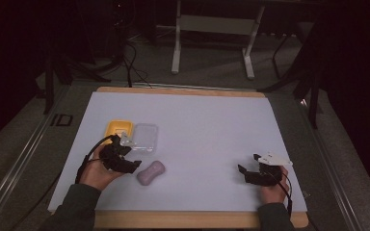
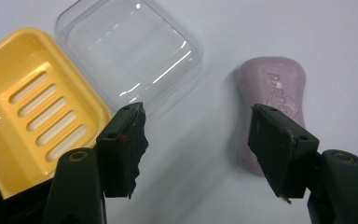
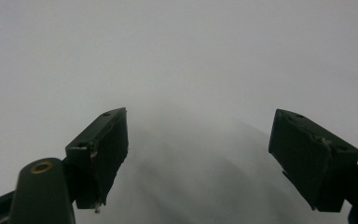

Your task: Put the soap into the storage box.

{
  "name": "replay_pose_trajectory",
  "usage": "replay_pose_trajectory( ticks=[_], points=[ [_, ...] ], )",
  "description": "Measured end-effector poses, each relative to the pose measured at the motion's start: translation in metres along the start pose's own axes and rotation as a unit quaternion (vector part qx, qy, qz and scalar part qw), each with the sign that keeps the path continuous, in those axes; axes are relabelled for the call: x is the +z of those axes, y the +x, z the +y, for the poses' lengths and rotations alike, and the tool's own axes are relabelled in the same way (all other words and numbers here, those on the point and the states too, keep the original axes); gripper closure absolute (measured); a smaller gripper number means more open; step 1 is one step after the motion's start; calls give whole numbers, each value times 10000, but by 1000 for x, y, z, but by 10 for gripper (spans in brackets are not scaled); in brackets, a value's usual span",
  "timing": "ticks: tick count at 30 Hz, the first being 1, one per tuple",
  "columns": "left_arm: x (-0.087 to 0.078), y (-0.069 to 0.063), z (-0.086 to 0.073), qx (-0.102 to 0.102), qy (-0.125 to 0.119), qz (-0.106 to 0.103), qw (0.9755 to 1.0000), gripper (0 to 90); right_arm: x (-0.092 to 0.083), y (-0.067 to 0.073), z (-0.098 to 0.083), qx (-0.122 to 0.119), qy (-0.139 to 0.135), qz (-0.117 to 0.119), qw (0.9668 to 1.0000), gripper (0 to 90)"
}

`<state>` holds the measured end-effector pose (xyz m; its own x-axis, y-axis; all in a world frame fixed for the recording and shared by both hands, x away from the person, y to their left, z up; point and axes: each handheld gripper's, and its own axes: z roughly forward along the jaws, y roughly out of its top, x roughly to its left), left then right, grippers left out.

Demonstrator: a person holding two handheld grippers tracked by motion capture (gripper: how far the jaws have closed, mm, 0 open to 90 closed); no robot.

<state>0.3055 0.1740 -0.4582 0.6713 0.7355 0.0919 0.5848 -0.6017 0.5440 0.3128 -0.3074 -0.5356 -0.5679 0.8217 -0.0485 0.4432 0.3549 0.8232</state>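
1. The yellow dish (image 2: 32, 112) held nothing; the clear lid (image 2: 130, 51) lay beside it.
2. The soap (image 2: 274, 93) lay on the table (image 1: 207, 125).
3. The left gripper (image 2: 198, 135) and right gripper (image 3: 198, 149) both gaped, holding nothing.

Yellow soap dish (image 2: 32, 112) cut off at left edge, pink soap bar (image 2: 275, 93) partly behind one of the jaws
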Motion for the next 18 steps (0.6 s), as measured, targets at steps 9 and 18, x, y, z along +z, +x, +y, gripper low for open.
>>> replay_pose_trajectory(
  ticks=[9, 18],
  points=[
    [7, -7, 9, 73, 138, -103, 9998, 352, 0, 0, 0, -2, -10, 0, 10000, 194],
    [10, -12, 16, 101, 248, -179, 9995, 352, 0, 0, 0, -9, -18, 5, 10000, 194]
  ],
)
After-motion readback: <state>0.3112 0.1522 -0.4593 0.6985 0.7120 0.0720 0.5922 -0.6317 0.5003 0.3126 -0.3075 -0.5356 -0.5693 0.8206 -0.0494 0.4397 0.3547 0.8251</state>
